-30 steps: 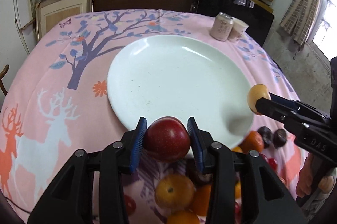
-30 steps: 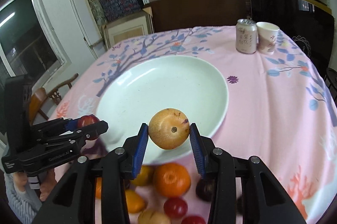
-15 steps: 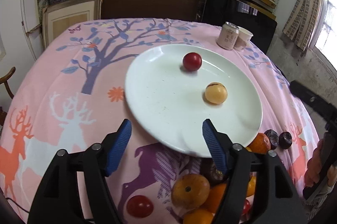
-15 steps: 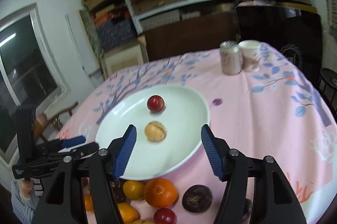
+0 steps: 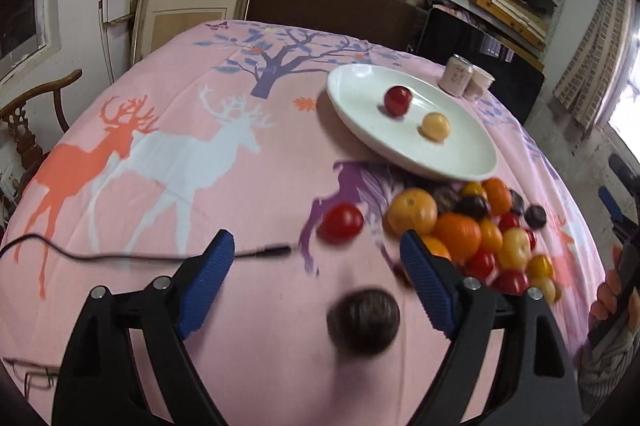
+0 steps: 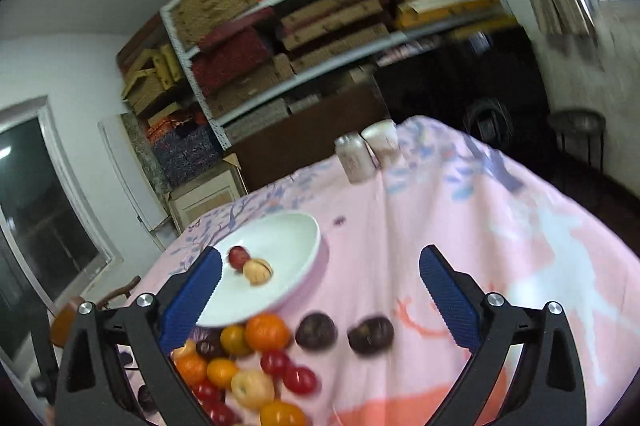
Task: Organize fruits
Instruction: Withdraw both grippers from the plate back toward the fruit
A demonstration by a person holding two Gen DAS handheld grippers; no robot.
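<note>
A white plate holds a red apple and a yellow fruit; it also shows in the right wrist view. A pile of oranges and small red, yellow and dark fruits lies in front of the plate. A loose red fruit sits left of the pile. A blurred dark fruit lies between my left gripper's open, empty jaws. My right gripper is open and empty above two dark fruits.
A can and a paper cup stand behind the plate. A black cable lies on the pink tablecloth at the left. A wooden chair stands by the table's left edge. Shelves of boxes fill the back wall.
Both grippers let go of the apple and the yellow fruit onto the plate, then drew back. My left gripper now sits over the near tablecloth; my right has swung right and tilted up.
</note>
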